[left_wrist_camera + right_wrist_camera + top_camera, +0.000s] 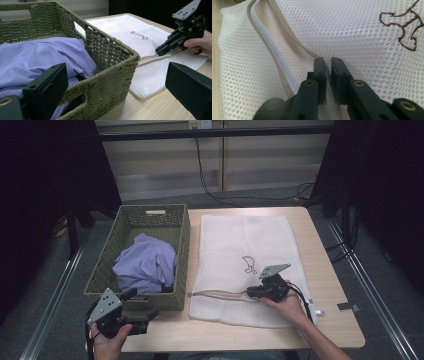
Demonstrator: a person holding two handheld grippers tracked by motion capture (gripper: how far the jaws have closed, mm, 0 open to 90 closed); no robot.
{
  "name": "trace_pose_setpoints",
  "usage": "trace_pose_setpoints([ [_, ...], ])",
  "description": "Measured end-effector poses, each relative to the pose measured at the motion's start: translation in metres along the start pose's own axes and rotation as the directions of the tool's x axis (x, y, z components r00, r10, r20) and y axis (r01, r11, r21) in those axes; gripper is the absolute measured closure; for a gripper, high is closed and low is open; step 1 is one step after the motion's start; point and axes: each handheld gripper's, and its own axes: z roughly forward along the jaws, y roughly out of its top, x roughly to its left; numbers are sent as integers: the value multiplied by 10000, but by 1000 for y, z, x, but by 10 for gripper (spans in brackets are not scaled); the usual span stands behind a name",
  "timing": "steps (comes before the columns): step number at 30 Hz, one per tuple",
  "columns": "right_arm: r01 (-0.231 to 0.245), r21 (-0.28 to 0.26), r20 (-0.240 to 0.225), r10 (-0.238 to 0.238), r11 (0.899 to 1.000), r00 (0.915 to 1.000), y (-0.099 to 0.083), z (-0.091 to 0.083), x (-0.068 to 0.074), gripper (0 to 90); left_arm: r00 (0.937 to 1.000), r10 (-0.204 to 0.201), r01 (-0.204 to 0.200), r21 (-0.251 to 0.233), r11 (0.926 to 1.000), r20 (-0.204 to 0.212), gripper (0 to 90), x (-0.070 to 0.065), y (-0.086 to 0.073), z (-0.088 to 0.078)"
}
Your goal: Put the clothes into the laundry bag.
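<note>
A white mesh laundry bag (245, 245) with a small brown embroidered figure lies flat on the wooden table (335, 325). Its tan-edged zipper opening (274, 50) runs along the near side. My right gripper (248, 292) rests low on the bag, jaws pinched together on the upper lip of that opening (329, 63). A green woven basket (182, 245) at the left holds a crumpled lavender shirt (145, 262). My left gripper (141, 303) hovers open at the basket's near corner, nothing between its jaws, and faces the basket wall (110, 65).
Bare tabletop runs along the near edge and to the right of the bag. A small grey tag (347, 306) lies near the right edge. Black cables trail across the floor beyond the table, and dark curtains hang on both sides.
</note>
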Motion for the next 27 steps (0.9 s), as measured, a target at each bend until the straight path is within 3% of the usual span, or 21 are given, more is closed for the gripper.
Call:
trace_pose_setpoints([
  [5,-175,0,98,175,9998,9998,0,0,0,887,10000,41,-42,-89,10000,-49,44,-1,1,-1],
  [10,-501,-155,-144,499,9986,9987,0,-2,-3,891,10000,0,0,-136,9999,15,43,-1,1,-2],
  [17,-795,-688,-376,770,9945,9963,1,-11,-4,891,9999,53,-56,-202,9998,-137,44,-2,1,-3],
  [27,-966,-1402,-635,885,9854,9941,2,-24,-5,890,9999,-116,115,-200,9997,-48,43,0,1,-2],
])
